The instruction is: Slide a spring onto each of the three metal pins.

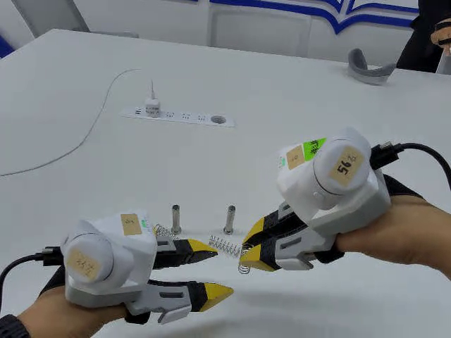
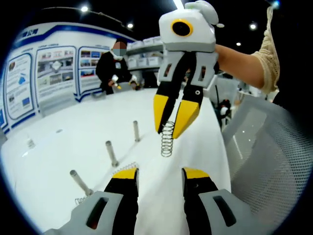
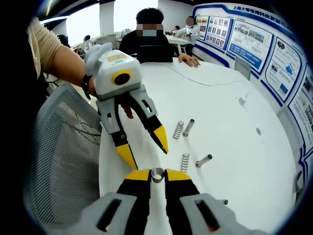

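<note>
My right gripper (image 1: 244, 257) is shut on a small coil spring (image 2: 167, 138), which hangs from its yellow tips just above the white table. In the right gripper view the spring's (image 3: 157, 174) round end sits between my jaws. My left gripper (image 1: 220, 269) is open and holds nothing, its tips a short way from the right gripper's. Two metal pins (image 1: 175, 218) (image 1: 230, 218) stand upright just beyond both grippers. The left gripper view has three pins in a row (image 2: 136, 131) (image 2: 111, 153) (image 2: 80, 182). A loose spring (image 1: 225, 245) lies between the grippers, another (image 1: 163, 231) by the left pin.
A white power strip (image 1: 176, 115) with a plug and cable lies farther back on the table (image 1: 296, 98). A grey curved object (image 1: 370, 69) rests at the far right. People sit at the far end of the table (image 3: 151, 41). A mesh chair (image 2: 264, 161) is beside me.
</note>
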Motion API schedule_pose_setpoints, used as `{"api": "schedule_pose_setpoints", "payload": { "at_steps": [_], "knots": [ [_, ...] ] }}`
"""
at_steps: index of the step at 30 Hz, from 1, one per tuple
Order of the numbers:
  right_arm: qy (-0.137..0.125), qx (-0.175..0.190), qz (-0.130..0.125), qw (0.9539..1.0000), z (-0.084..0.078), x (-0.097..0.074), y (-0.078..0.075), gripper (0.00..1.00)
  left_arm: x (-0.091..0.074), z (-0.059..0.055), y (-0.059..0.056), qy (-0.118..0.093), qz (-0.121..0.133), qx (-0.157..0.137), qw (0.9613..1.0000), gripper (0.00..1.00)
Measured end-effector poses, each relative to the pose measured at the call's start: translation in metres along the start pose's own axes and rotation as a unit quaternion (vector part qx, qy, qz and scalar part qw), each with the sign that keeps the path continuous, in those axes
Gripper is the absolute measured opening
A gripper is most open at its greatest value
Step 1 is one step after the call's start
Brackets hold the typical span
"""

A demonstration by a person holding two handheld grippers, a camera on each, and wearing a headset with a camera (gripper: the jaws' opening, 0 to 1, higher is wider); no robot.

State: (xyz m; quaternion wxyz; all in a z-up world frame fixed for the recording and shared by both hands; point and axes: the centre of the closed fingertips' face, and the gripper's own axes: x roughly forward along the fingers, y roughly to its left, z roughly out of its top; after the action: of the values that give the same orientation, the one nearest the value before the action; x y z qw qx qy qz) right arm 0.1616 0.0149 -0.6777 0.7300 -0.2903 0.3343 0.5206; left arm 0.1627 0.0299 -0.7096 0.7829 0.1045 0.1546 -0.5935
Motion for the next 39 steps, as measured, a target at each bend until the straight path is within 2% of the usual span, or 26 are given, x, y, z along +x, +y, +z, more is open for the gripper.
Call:
{"api": "schedule_pose_setpoints", "payload": {
  "at_steps": [11, 25, 31, 39],
  "knots": [
    [-0.003, 0.017, -0.013, 0.9998, -0.007, -0.007, -0.009, 0.12, -0.021, -0.012, 0.015, 0.007, 0.033, -0.016, 0.9993, 0.45],
    [-0.010, 0.041, -0.041, 0.9983, -0.016, -0.023, -0.028, 0.12, -0.044, -0.021, 0.026, 0.007, 0.069, -0.039, 0.9968, 0.56],
    [-0.012, 0.056, -0.065, 0.9962, -0.024, -0.034, -0.044, 0.12, -0.050, -0.025, 0.031, 0.001, 0.084, -0.055, 0.9950, 0.59],
    [-0.014, 0.075, -0.099, 0.9922, -0.032, -0.047, -0.065, 0.12, -0.052, -0.028, 0.031, 0.003, 0.091, -0.064, 0.9937, 0.64]
  ]
}}
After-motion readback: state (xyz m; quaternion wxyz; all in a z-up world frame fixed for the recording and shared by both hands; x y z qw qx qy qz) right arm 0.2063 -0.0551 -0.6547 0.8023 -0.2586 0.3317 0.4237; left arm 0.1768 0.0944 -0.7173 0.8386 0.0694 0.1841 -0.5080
